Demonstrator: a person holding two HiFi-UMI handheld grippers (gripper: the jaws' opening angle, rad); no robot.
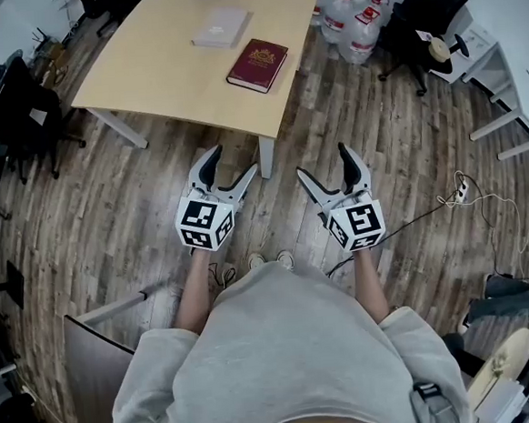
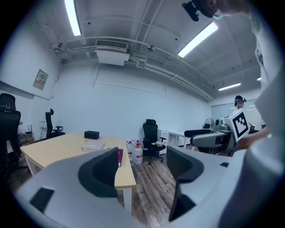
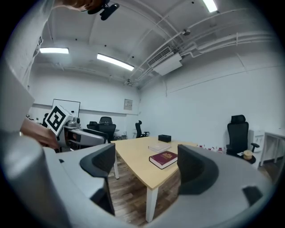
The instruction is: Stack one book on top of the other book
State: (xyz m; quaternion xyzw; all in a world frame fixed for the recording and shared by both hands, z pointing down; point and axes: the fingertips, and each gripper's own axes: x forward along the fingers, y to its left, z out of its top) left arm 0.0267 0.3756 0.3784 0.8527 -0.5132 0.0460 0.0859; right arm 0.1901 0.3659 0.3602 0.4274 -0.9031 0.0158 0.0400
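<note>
- Head view: red book (image 1: 258, 66) and pale book (image 1: 221, 27) (apparently a book) lie apart on table (image 1: 144, 74); stacking not begun.
- Left gripper (image 1: 231, 163), right gripper (image 1: 324, 162): jaws apart, empty, well short of table.

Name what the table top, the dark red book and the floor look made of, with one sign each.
Table top: light wood or laminate, smooth tan. Dark red book: hard cover, perhaps leatherette, gold emblem. Floor: wood-look planks, streaked grain; real or vinyl unclear.
</note>
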